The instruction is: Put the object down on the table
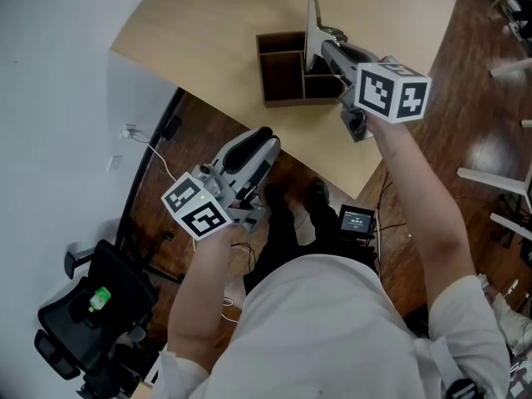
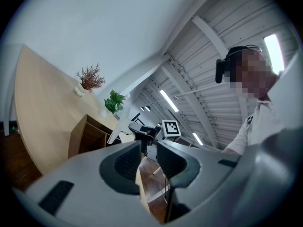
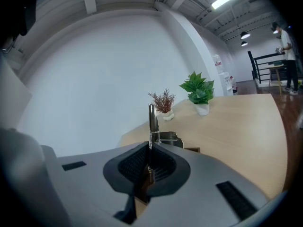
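My right gripper (image 1: 321, 54) is shut on a thin flat metal tool (image 1: 312, 30), which stands on edge over the dark wooden organizer box (image 1: 279, 36) on the light wood table (image 1: 208, 19). In the right gripper view the tool (image 3: 152, 119) rises straight up from between the closed jaws of the right gripper (image 3: 150, 149). My left gripper (image 1: 263, 142) hangs off the table's near edge, over the floor. In its own view the left gripper (image 2: 149, 151) shows a narrow gap between the jaws with nothing in it.
The organizer (image 2: 83, 135) has several compartments. A green potted plant (image 3: 199, 91) and a small dry-twig pot (image 3: 163, 102) stand at the table's far end. A black office chair (image 1: 87, 310) and a small device (image 1: 357, 220) are on the dark wood floor.
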### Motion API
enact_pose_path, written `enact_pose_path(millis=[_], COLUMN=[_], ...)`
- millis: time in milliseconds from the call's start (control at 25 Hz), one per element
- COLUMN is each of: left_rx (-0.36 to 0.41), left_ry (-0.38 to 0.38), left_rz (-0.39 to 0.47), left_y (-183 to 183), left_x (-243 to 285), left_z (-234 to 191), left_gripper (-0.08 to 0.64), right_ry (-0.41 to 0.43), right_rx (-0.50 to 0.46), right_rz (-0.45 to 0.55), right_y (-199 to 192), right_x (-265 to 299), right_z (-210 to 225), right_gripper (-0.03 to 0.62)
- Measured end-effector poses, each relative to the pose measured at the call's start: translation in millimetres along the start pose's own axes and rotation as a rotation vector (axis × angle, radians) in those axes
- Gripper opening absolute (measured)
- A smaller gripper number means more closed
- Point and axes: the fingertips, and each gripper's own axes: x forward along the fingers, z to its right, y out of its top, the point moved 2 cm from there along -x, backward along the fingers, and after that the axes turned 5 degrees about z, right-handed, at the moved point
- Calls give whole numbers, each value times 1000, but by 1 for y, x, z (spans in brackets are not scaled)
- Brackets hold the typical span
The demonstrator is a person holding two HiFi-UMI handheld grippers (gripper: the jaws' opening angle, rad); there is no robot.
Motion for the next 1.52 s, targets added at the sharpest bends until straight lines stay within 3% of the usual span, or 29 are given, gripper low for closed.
enact_pose_path(millis=[280, 680, 800, 960, 1040, 1520], left_rx=[-7, -28, -32, -37, -39, -60], left_ry=[4, 7, 9, 10, 11, 9], left_rz=[-3, -17, -25, -33, -32, -36], left_y=[-2, -7, -10, -13, -13, -20], left_x=[3, -2, -3, -4, -5, -8], left_z=[3, -8, -7, -6, -8, -10], left_gripper=[77, 77, 77, 77, 77, 77], right_ry=[31, -42, -41, -17, 3, 116], right_rx=[-1, -48, -152, -451, -551, -738], right_rz=[-16, 15, 4, -84, -121, -301], right_y=[-4, -11, -25, -45, -51, -79], right_x=[5, 1, 2, 3, 5, 9], right_z=[-9, 15, 13, 7, 5, 13], right_gripper=[5, 5, 5, 5, 5, 5])
